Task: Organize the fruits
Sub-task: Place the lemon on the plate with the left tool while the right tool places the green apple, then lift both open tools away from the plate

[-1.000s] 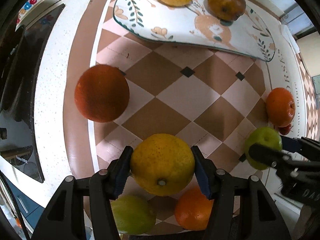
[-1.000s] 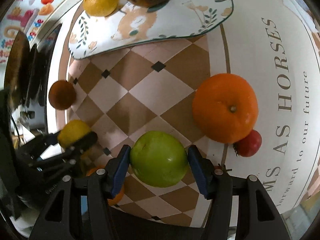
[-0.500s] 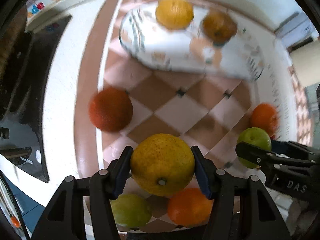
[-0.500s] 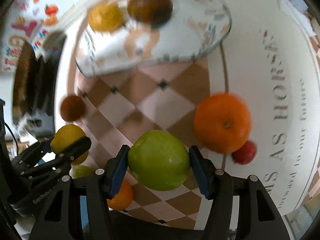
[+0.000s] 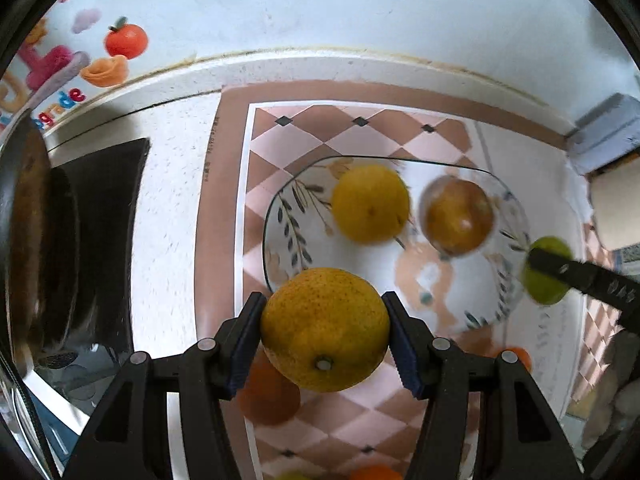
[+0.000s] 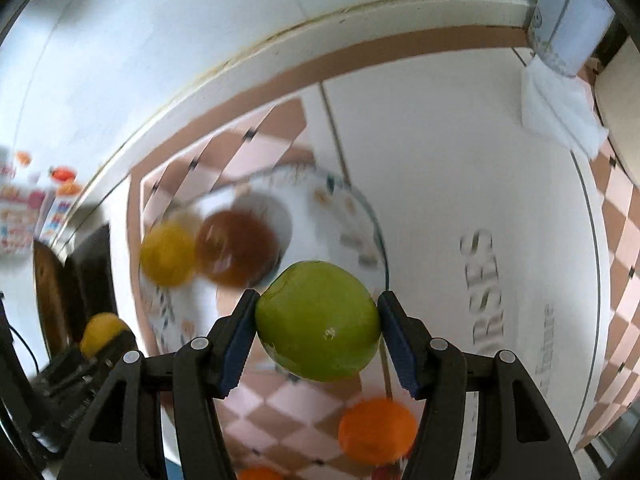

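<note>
From the left wrist camera I see my left gripper (image 5: pixel 325 330) pinching a yellow-orange citrus (image 5: pixel 325 329), its blue pads (image 5: pixel 245 340) pressed against the fruit's two sides, stem end facing the lens. The fruit hangs over the near rim of the patterned plate (image 5: pixel 360 272), which lies on the checkered mat (image 5: pixel 320 132). On the plate sit a yellow fruit (image 5: pixel 370 204) and, just beside it to the right, a brownish fruit (image 5: pixel 459 216). At the plate's right edge I catch my right gripper's dark finger lying across a green fruit (image 5: pixel 546 276). Below my held citrus an orange (image 5: pixel 269 394) lies on the mat, partly hidden.

From the right wrist camera, my right gripper (image 6: pixel 318 328) is clamped on the green fruit (image 6: pixel 318 328), a pad on each side. It hangs over the plate's (image 6: pixel 340 216) near right edge. The yellow fruit (image 6: pixel 168 256) and brownish fruit (image 6: pixel 236 248) touch each other on the plate's left part, though both are smeared, so I can't vouch for finer detail. A bright orange (image 6: pixel 378 430) lies on the mat below. At far left I make out the left gripper (image 6: pixel 80 364) with its yellow-orange citrus (image 6: pixel 102 334).
</note>
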A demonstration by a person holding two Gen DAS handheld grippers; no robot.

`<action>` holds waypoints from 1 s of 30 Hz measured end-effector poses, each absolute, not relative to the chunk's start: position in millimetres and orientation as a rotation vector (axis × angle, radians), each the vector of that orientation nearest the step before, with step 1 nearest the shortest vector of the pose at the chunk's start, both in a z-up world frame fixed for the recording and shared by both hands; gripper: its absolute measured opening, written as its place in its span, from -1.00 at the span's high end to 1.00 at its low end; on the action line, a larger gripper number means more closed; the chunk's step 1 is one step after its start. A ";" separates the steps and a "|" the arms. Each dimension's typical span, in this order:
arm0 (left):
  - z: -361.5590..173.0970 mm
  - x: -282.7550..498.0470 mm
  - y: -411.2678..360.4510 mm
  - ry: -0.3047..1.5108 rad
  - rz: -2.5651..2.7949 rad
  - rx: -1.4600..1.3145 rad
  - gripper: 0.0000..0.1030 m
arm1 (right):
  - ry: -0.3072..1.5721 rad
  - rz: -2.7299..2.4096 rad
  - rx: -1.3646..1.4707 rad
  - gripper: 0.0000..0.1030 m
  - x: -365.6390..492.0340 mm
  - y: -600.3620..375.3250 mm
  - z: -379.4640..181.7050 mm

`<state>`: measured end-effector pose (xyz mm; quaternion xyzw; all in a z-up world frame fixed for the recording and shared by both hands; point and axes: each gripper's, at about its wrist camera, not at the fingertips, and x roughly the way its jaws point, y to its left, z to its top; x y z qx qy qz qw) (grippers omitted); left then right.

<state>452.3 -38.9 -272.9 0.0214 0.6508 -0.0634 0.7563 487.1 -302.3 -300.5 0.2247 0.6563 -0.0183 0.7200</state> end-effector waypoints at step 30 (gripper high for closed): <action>-330.0 487.3 -21.2 1.524 -0.092 -0.047 -0.68 | 1.493 -0.082 0.566 -0.79 534.0 -301.1 -324.0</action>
